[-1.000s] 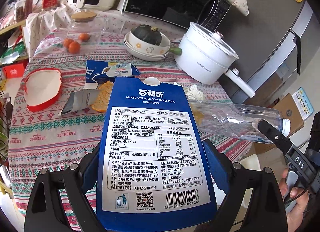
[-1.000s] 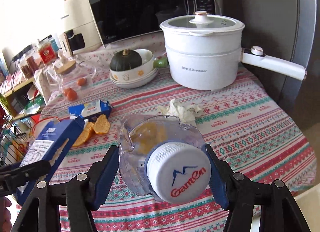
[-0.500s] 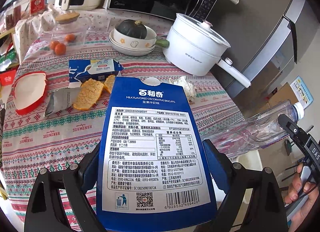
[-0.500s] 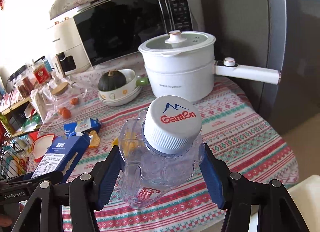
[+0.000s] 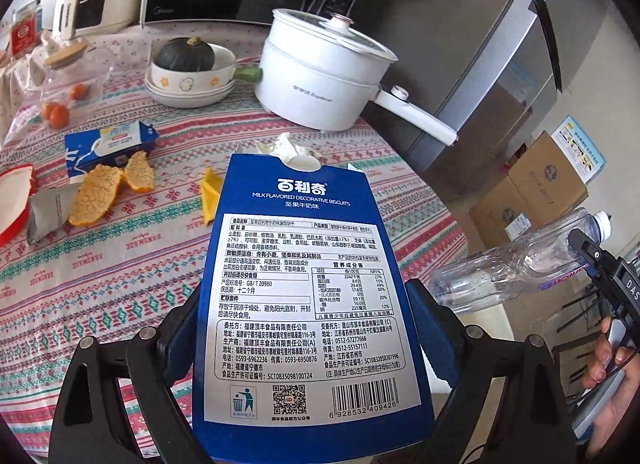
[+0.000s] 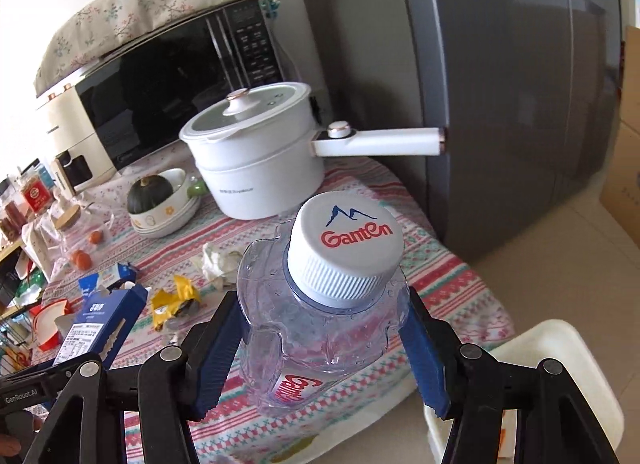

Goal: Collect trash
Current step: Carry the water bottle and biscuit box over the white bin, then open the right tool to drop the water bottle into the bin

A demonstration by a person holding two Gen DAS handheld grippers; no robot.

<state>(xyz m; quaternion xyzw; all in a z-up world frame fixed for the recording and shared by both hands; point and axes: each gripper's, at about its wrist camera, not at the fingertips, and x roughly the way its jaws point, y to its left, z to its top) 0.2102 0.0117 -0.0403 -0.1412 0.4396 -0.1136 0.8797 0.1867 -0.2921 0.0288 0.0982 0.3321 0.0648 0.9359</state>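
Carrying two pieces of trash at once, the person has both tongs loaded and lifted off the surface. The left tongs are clamped on a blue biscuit box, its printed back facing the camera and its torn top pointing away toward the far side. The right tongs are clamped on the shoulder of an empty clear Ganten water bottle, white cap toward the far side; in the left wrist view the same bottle hangs out past the right edge of the surface, over the floor.

This looks like the carrying step: both items picked, neither yet dropped. A pale rim of a white bin shows at the near right of the right wrist view, just off the surface's edge, and is probably the place to drop them.

The next move calls for bringing the bottle over that opening and parting the tongs, then the box likewise, tilting it so its long side goes in.

More trash lies on the cloth: orange peel, a blue milk carton, a crumpled tissue, a yellow wrapper and a grey packet. The white pot and squash bowl stay.
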